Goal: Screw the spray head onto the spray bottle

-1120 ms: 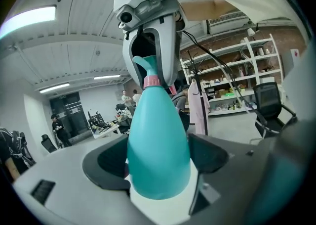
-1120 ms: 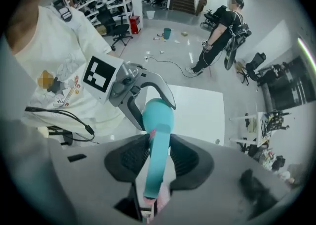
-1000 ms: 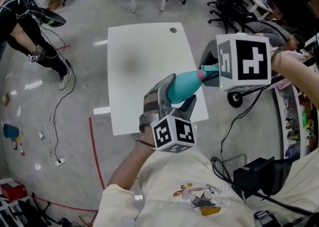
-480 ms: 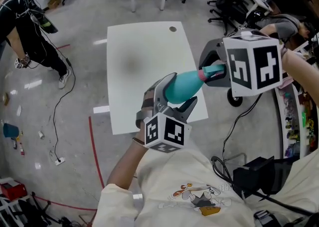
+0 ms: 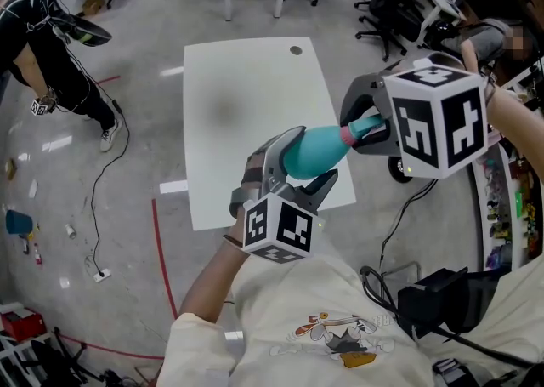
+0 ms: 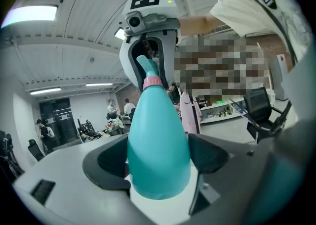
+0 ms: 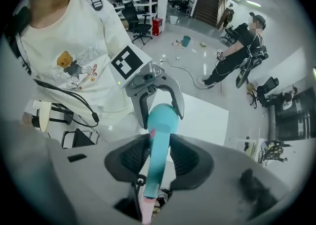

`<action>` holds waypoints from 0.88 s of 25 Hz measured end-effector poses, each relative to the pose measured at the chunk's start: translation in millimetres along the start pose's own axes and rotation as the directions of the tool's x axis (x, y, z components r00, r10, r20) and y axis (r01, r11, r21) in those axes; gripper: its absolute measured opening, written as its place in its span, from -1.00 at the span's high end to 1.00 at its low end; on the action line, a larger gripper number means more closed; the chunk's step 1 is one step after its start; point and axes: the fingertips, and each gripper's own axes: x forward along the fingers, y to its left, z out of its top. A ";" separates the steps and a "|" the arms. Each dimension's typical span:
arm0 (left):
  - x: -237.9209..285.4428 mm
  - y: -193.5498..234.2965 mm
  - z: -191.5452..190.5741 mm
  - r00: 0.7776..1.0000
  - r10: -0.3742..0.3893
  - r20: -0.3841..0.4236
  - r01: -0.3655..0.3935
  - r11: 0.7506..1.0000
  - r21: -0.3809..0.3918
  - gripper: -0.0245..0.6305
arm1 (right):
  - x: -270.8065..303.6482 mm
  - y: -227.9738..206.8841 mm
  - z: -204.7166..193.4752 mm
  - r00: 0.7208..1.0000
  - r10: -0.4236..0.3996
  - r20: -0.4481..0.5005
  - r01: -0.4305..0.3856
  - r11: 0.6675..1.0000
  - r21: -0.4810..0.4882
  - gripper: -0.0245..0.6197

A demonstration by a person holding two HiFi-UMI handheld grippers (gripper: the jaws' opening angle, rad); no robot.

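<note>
While both grippers are being held up in the air above the near right corner of the one white surface [image 5: 229, 122], nothing is resting on that surface itself. One round hole [image 5: 295, 50] is showing near its far edge.

Count: two grippers, one spray bottle, one spray head, one pink collar.

Left gripper [image 5: 299, 164] is pointing away and to the right, its jaws clamping the wide lower body of the teal spray bottle [image 6: 158, 150]; both pads are pressing on the sides of the bottle. The bottle is lying tilted, neck aimed up and right towards the other gripper.

Right gripper [image 5: 367, 128] is coming in from the right, its jaws gripping the teal spray head [image 7: 155, 169] on either side. The head is sitting at the neck of the bottle, with the pink collar [image 6: 152, 81] lying between head and body. How far the collar is threaded on I cannot tell.

One person in dark clothes [image 5: 51, 62] is standing on the floor at the far left, well apart from the surface.
</note>
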 end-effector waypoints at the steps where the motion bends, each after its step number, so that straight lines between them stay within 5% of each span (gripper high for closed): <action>1: 0.3 0.4 -0.2 1.000 0.014 -0.005 -0.014 1.000 0.003 -0.26 | 0.5 -0.2 -1.2 1.000 0.002 -0.006 -0.002 1.000 0.016 0.50; 5: 1.2 12.0 -2.5 0.987 0.155 -0.035 -0.153 0.986 0.060 -0.26 | 1.0 -7.3 -2.5 1.000 0.020 0.020 -0.023 0.985 0.169 0.50; 9: 3.4 24.2 -7.7 0.962 0.269 -0.046 -0.263 0.959 0.108 -0.26 | 1.9 -18.6 -1.1 0.997 0.033 0.075 -0.060 0.917 0.394 0.50; 19: -1.2 31.5 -9.3 0.933 0.360 -0.025 -0.352 0.922 0.158 -0.26 | 2.0 -21.7 3.5 0.974 0.080 0.210 -0.212 0.642 0.737 0.50; 22: -6.1 36.9 -8.3 0.907 0.420 0.000 -0.411 0.888 0.205 -0.26 | 0.0 -25.0 5.8 0.955 0.074 0.286 -0.283 0.503 0.816 0.50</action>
